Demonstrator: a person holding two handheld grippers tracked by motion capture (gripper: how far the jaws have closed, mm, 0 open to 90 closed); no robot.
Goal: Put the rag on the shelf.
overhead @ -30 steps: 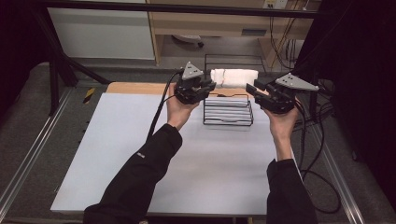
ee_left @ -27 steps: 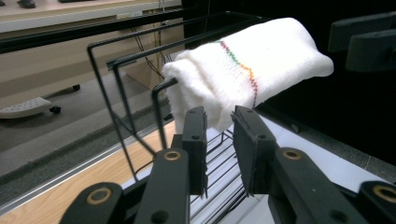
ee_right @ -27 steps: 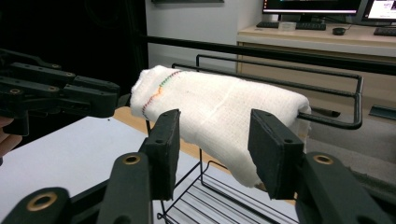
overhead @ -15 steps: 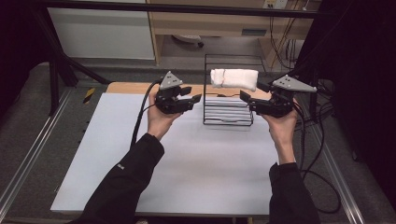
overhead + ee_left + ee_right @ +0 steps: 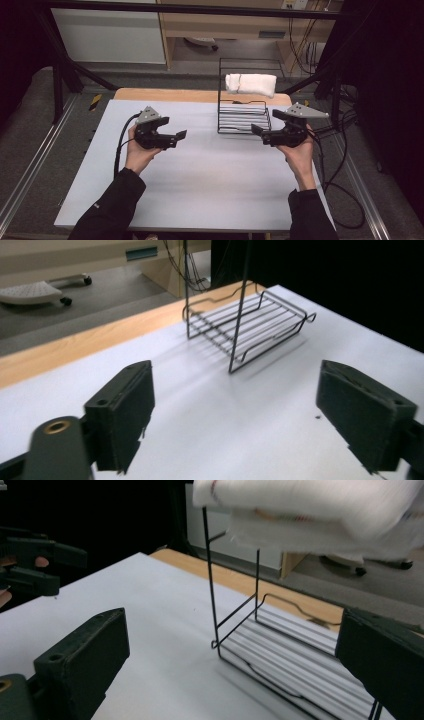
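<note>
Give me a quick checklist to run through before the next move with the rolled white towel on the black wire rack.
1. Rolled white towel resting across the top of the black wire rack: ok.
2. Left gripper empty: ok, its jaws have just been opening and nothing is between them.
3. Right gripper empty: ok, its jaws have just been opening and nothing is between them.
4. Both grippers apart from the rack: ok, one on each side of it.
5. Rack upright on the white table top: ok.
6. Towel secure enough not to slide off: cannot tell.
</note>
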